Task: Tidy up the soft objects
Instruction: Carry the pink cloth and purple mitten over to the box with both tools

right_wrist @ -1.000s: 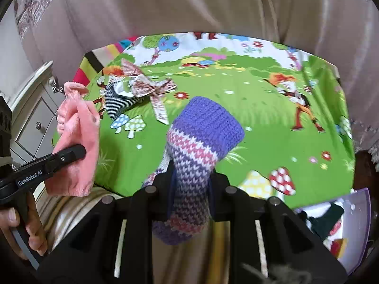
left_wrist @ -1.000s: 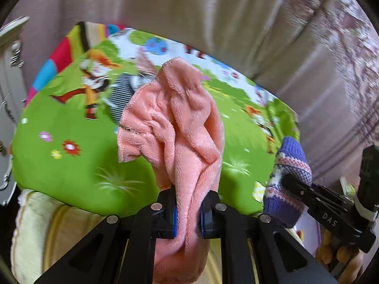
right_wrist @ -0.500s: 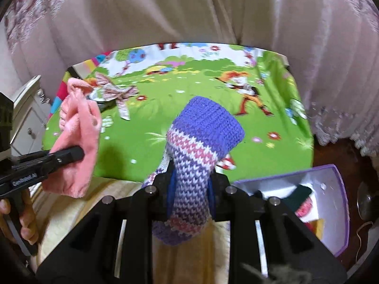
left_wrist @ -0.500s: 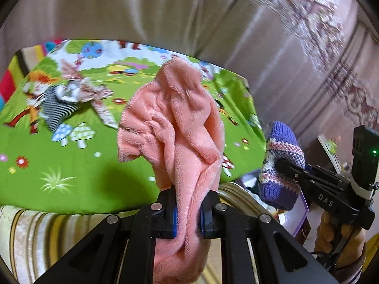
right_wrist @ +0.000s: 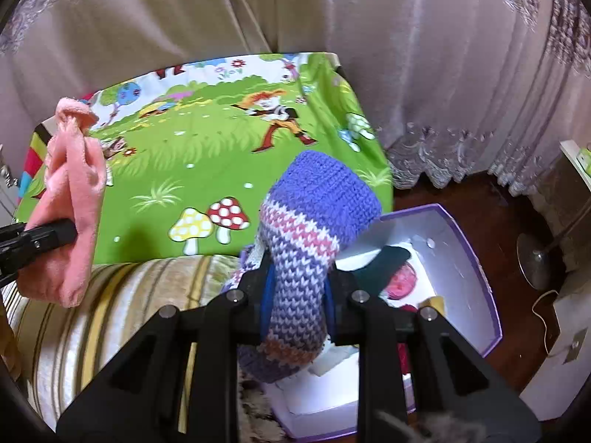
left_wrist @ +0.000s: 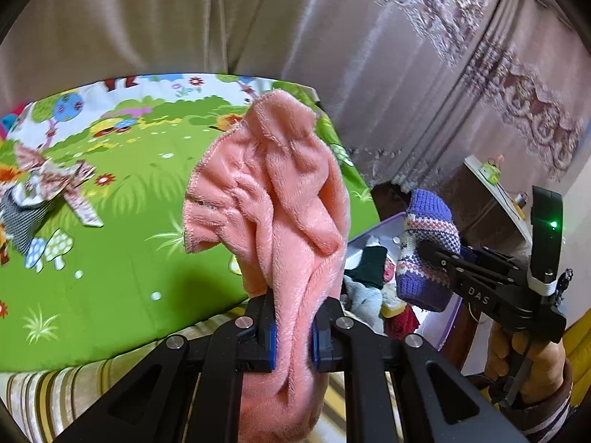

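Beige curtains (right_wrist: 258, 7) w/ lace trim — dark wood floor (right_wrist: 509, 306), striped sofa (right_wrist: 110, 313).

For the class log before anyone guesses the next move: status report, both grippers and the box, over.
Left gripper shut on pink fleece cloth. Right gripper shut on purple knitted sock. Purple box open beside the bed, part-filled. Nothing blocking it.

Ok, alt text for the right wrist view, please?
The right gripper pinches a purple striped knitted sock above an open purple-edged white box of soft items. At left, the left gripper holds a fluffy pink cloth over the green cartoon-print mat.
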Demonstrator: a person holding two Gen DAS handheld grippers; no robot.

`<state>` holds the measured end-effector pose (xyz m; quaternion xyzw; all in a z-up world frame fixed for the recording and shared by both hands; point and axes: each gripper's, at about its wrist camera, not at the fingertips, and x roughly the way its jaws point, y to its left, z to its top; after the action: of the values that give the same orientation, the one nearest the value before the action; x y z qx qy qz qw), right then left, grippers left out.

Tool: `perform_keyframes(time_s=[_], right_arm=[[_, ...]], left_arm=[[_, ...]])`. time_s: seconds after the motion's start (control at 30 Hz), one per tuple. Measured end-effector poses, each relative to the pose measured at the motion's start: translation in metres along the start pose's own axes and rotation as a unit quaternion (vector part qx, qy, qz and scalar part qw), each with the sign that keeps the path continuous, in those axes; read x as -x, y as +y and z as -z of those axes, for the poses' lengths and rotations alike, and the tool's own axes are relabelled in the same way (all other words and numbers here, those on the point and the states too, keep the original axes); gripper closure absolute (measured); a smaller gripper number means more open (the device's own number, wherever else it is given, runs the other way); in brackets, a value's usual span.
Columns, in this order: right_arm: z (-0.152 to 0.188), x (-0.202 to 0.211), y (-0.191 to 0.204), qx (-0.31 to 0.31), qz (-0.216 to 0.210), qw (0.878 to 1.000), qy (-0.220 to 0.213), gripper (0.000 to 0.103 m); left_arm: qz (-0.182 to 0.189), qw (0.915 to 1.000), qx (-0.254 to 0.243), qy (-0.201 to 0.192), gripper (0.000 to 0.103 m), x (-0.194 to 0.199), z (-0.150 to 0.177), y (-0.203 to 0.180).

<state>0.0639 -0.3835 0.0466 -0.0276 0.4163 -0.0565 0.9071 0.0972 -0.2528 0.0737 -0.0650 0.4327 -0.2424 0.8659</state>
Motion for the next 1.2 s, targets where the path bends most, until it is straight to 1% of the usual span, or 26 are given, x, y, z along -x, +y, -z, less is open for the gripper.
perform_keyframes(time_s=[0.1,0.23,0.43,0.63,0.83,1.0,1.2], right_arm=[[0.003,-0.001,-0.01,-0.005,0.02,1.0,0.0,0.076],[0.005,-0.005,-0.021,-0.013,0.036,0.999,0.007,0.076],[0.012,-0.013,-0.043,-0.037,0.056,0.997,0.023,0.076],[0.02,-0.015,-0.065,-0.056,0.082,0.995,0.027,0.075],[0.024,-0.017,-0.083,-0.07,0.094,0.993,0.032,0.075],[0.027,-0.016,-0.099,-0.082,0.109,0.99,0.034,0.075],[0.03,-0.015,-0.123,-0.102,0.126,0.986,0.034,0.075]], left_arm=[[0.006,0.9998,-0.016,0.009,0.09,-0.011,-0.006,-0.005],[0.013,0.9991,-0.035,0.019,0.09,-0.022,-0.009,-0.019],[0.024,0.9979,-0.049,0.036,0.09,-0.035,-0.014,-0.038],[0.034,0.9961,-0.065,0.049,0.09,-0.049,-0.018,-0.055],[0.043,0.9937,-0.083,0.062,0.09,-0.061,-0.02,-0.074],[0.052,0.9899,-0.1,0.086,0.09,-0.082,-0.023,-0.09],[0.06,0.986,-0.104,0.116,0.09,-0.106,-0.022,-0.103]])
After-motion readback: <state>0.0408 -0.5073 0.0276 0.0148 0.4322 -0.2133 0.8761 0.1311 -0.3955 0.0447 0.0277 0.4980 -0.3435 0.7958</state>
